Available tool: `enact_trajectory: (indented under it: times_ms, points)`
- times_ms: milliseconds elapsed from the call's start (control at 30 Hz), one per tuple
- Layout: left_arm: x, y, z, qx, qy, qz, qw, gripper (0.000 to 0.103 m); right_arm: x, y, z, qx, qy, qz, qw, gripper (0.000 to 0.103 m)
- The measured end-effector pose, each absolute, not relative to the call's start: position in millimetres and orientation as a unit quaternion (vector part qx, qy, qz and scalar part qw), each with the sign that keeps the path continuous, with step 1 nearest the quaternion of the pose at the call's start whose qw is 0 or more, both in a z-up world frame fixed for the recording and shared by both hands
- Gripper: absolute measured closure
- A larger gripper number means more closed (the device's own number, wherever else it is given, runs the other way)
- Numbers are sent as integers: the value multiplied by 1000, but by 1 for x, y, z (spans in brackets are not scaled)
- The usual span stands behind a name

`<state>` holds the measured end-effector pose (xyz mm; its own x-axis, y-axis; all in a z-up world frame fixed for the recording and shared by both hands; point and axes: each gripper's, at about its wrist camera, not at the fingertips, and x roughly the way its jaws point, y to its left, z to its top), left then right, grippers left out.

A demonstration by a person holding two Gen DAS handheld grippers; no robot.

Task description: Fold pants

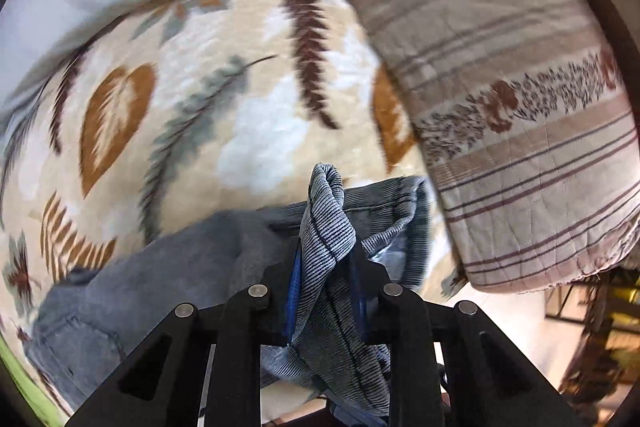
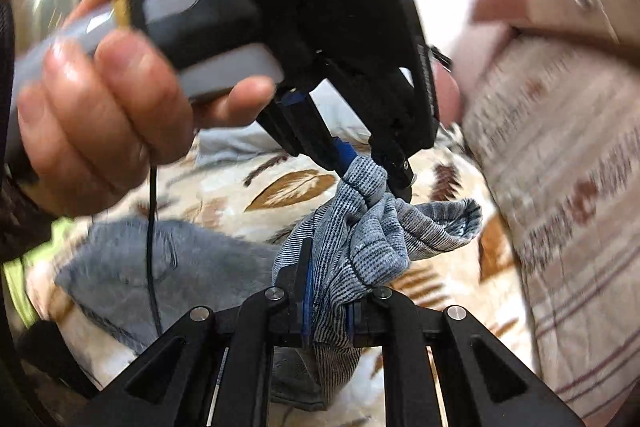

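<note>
Left gripper (image 1: 325, 247): pinching pants (image 1: 168, 267) fabric | right gripper (image 2: 328, 291): clamped on same bunched cloth, near left | pants: partly lifted, remainder on leaf-print blanket (image 1: 200, 99) | striped pillow (image 1: 520, 147) beside.

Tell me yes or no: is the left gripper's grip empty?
No. The left gripper is shut on a bunched fold of the blue-grey pants between its fingers.

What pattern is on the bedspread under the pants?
Cream bedspread printed with brown, rust and grey-green leaves and feathers; it shows best in the left wrist view.
</note>
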<state>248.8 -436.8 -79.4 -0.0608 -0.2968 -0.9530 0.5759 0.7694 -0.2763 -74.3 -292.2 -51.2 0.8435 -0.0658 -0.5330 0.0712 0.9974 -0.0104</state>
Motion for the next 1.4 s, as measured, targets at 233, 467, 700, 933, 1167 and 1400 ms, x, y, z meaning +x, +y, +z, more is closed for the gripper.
enact_trajectory:
  times_ms: [233,467,700,933,1167,1400]
  points:
    - [269,-323,-109,43,687,-279,669,82,-45,-203,-81,-143,313,16,939,92]
    - [275,-222,-149,-13,711,-257,654,78,-37,-135,-132,-236,369,68,896,83]
    - [275,-144,-164,-78,712,-254,650,74,-45,-116,-141,-257,393,83,879,59]
    - [250,-98,-145,-138,682,-282,661,73,-80,-152,-70,-189,337,88,918,32]
    - [226,-116,-153,-127,679,-291,662,61,-1,-294,-78,116,420,22,900,32]
    - [230,-140,-166,-118,683,-286,662,65,40,-323,-118,227,447,13,865,49]
